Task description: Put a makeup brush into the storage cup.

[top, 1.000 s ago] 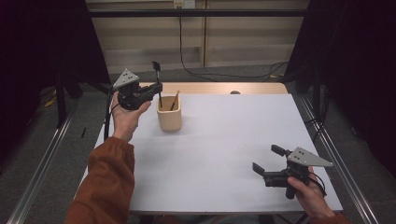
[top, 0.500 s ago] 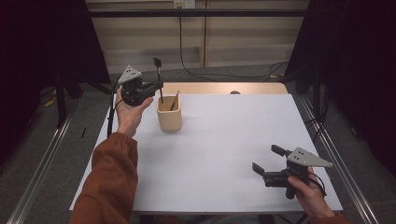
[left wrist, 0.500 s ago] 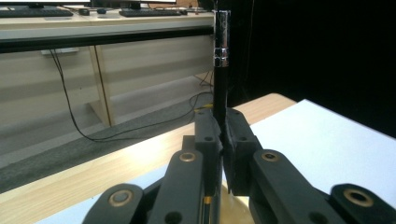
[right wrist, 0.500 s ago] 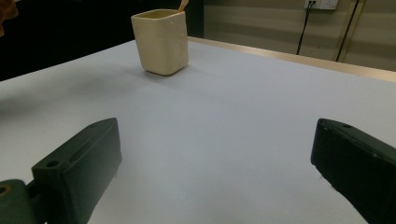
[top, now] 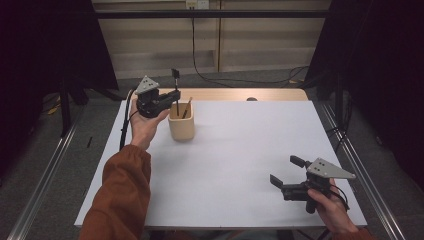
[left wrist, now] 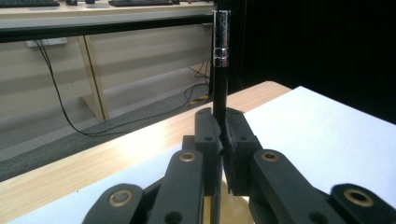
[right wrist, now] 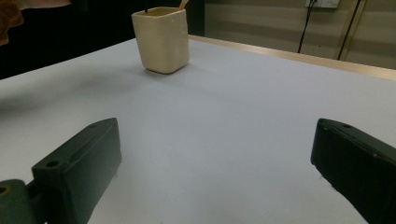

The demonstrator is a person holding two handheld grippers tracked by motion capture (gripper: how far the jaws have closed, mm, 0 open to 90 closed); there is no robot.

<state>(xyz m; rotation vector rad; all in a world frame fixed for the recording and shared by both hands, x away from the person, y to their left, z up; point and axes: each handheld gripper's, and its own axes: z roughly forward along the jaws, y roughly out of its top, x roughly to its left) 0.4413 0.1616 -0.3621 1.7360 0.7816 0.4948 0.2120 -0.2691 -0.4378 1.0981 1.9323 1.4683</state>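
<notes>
A cream square cup stands at the table's far left, with a thin wooden stick leaning in it. My left gripper hovers just left of the cup's rim, shut on a black pen held upright, its lower end at the cup's mouth. In the left gripper view the jaws pinch the black pen, which has a silver band near its top. My right gripper rests open near the front right, nothing between its fingers. It faces the cup across the table.
A white sheet covers the table, with a strip of bare wood along the far edge. Cables trail on the floor behind. A metal rail runs along the table's right side.
My left gripper has shifted slightly right with the pen, bringing it over the cup. The right gripper has not moved.
</notes>
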